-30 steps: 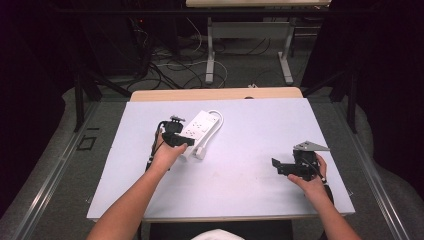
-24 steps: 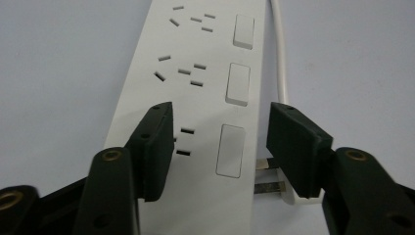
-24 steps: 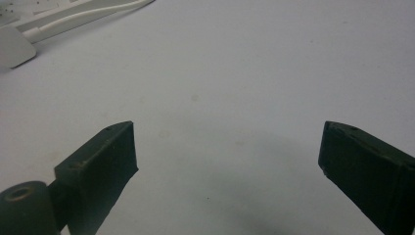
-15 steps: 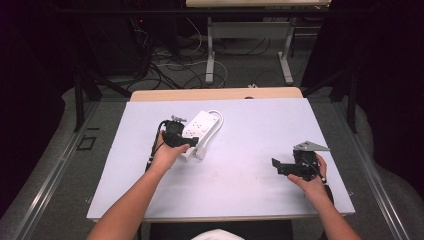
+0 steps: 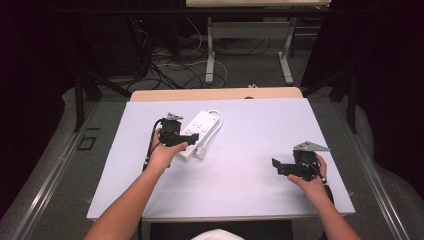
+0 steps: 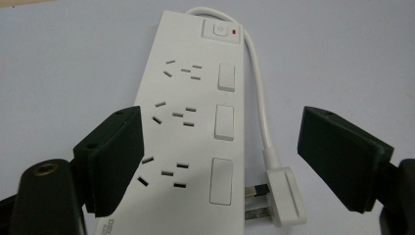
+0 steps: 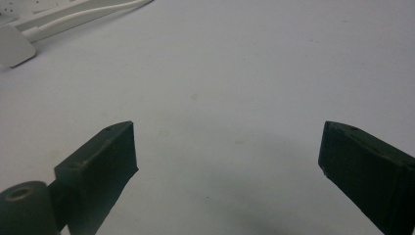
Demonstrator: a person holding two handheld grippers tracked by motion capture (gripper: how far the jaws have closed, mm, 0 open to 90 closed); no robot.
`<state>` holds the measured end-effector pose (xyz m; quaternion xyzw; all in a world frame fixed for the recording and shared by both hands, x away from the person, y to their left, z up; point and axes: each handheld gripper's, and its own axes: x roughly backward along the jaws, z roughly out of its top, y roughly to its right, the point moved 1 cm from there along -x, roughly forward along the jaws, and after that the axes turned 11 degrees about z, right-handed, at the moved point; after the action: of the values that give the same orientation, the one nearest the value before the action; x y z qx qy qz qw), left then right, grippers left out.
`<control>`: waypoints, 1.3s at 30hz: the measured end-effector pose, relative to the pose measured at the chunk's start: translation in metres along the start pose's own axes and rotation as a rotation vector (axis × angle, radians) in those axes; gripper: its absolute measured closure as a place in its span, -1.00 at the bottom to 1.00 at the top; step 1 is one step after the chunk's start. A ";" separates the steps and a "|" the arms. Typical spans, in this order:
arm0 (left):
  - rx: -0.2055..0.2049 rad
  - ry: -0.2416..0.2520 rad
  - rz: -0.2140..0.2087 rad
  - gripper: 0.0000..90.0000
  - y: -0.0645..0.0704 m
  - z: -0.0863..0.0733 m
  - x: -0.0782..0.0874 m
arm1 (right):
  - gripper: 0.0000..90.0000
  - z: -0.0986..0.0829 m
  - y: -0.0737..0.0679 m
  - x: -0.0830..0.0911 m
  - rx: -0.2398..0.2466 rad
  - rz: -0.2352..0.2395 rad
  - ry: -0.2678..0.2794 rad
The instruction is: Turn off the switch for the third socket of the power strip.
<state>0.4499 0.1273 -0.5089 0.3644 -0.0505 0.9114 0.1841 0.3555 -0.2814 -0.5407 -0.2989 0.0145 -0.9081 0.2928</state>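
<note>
A white power strip (image 5: 201, 125) with three socket groups and switches lies on the pale table (image 5: 250, 130), left of centre. Its cable (image 6: 258, 93) loops along one side to the flat white plug (image 6: 284, 196), which rests against the strip near its end. My left gripper (image 5: 186, 139) hovers over that end. In the left gripper view it (image 6: 220, 156) is open, one jaw above the strip's edge and the other outside the plug, gripping nothing. My right gripper (image 5: 278, 166) is open above bare table at the right, and in its own view (image 7: 225, 161) holds nothing.
Behind the pale mat runs a tan tabletop edge (image 5: 215, 94). Beyond it are dark floor, loose cables (image 5: 170, 65) and the legs of another table (image 5: 210, 55). In the right gripper view the plug (image 7: 12, 46) lies far off at top left.
</note>
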 end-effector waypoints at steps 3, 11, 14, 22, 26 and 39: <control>0.008 0.025 -0.006 -0.62 -0.001 0.001 0.004 | -0.85 0.000 0.000 0.000 -0.001 -0.001 0.001; 0.014 0.060 -0.035 -0.74 -0.002 0.001 0.015 | -0.85 0.000 -0.002 0.000 -0.008 0.003 -0.002; 0.017 0.065 -0.037 -0.75 -0.001 0.001 0.020 | -0.85 0.000 0.000 0.000 0.002 0.003 0.003; 0.038 0.108 -0.038 -0.96 -0.005 0.001 0.037 | -0.85 0.000 -0.001 -0.001 0.003 0.005 -0.005; 0.053 0.127 -0.042 -0.99 -0.009 -0.001 0.045 | -0.85 0.000 -0.002 -0.001 0.000 0.005 -0.005; 0.036 0.149 -0.051 -0.99 -0.019 -0.010 0.074 | -0.85 0.000 -0.002 -0.001 -0.002 0.007 -0.001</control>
<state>0.4014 0.1693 -0.4662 0.2999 -0.0108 0.9319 0.2037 0.3551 -0.2791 -0.5404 -0.2993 0.0161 -0.9070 0.2957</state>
